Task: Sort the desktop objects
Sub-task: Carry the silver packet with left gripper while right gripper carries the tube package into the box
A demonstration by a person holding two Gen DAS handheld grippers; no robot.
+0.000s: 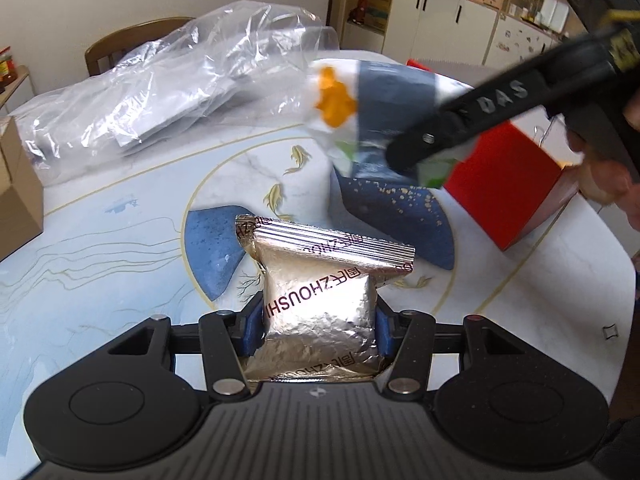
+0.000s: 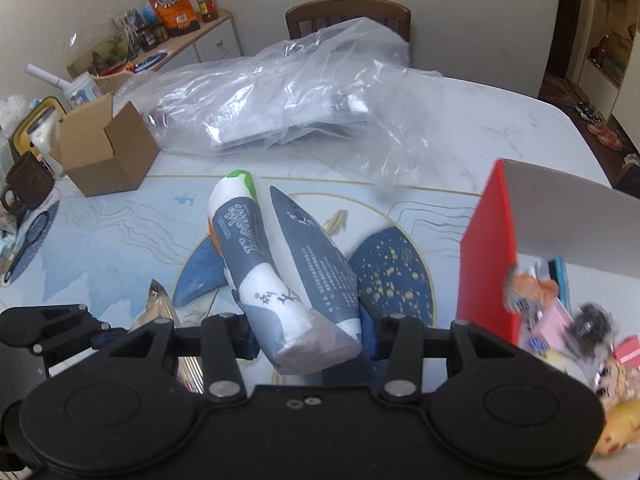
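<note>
Table (image 2: 500, 128) edge beyond red box (image 2: 486, 264)

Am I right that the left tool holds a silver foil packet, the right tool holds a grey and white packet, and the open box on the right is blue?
One detail is off: the open box is red, not blue, as the right wrist view shows. The rest stands: the left tool holds the silver foil packet, and the right tool holds the grey and white packet.

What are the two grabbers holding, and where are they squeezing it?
The left gripper squeezes a silver foil snack packet by its lower sides. The right gripper pinches a white and dark blue packet near its bottom end.
</note>
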